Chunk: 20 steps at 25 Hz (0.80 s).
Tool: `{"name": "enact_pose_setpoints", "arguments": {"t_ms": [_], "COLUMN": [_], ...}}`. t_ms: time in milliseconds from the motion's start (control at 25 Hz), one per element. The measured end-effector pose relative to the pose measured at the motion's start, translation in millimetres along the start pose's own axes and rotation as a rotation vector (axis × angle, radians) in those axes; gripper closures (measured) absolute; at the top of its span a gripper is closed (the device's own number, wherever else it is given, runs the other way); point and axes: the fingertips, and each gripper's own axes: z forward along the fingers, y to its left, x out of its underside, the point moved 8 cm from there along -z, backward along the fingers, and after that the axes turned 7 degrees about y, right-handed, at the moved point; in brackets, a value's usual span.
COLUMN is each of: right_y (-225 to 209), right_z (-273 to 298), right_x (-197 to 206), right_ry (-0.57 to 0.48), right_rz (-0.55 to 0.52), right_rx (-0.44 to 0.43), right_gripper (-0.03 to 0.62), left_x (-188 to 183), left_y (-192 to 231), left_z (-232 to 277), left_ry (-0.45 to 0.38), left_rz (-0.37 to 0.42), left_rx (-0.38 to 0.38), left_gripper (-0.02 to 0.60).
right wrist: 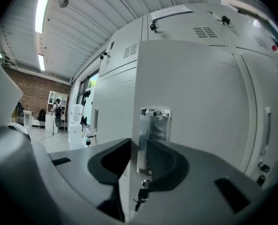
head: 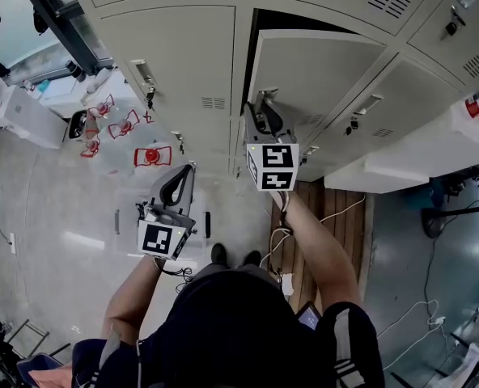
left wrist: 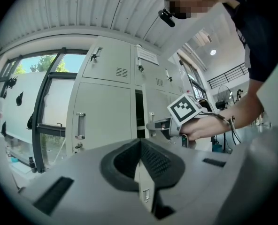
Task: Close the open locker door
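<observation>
The grey locker door stands ajar, with the dark locker opening behind its top edge. My right gripper is at the door's free edge. In the right gripper view its jaws straddle that edge, one on each side of the door, and my right gripper is shut there over the metal handle. A key hangs below the handle. My left gripper hangs lower, left of the door and clear of the lockers. Its jaws are shut on nothing.
Closed lockers flank the open one on both sides. A window frame stands at the left. A white bench, a wooden pallet and floor cables lie to the right. Far off are a water dispenser and a person.
</observation>
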Motion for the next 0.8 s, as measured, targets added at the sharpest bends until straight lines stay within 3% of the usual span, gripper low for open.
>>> {"name": "enact_pose_setpoints", "arguments": {"t_ms": [800], "right_y": [-6.3], "right_z": [39.1], "right_x": [-9.2], "right_ry": [0.007], "right_rz": [0.017], "right_rx": [0.060], "right_gripper": [0.493], "left_x": [-2.3], "left_y": [9.1], "left_z": [3.0], "left_ry": [-0.006], "left_rz": [0.012], "left_rx": [-0.010], "left_gripper": [0.578]}}
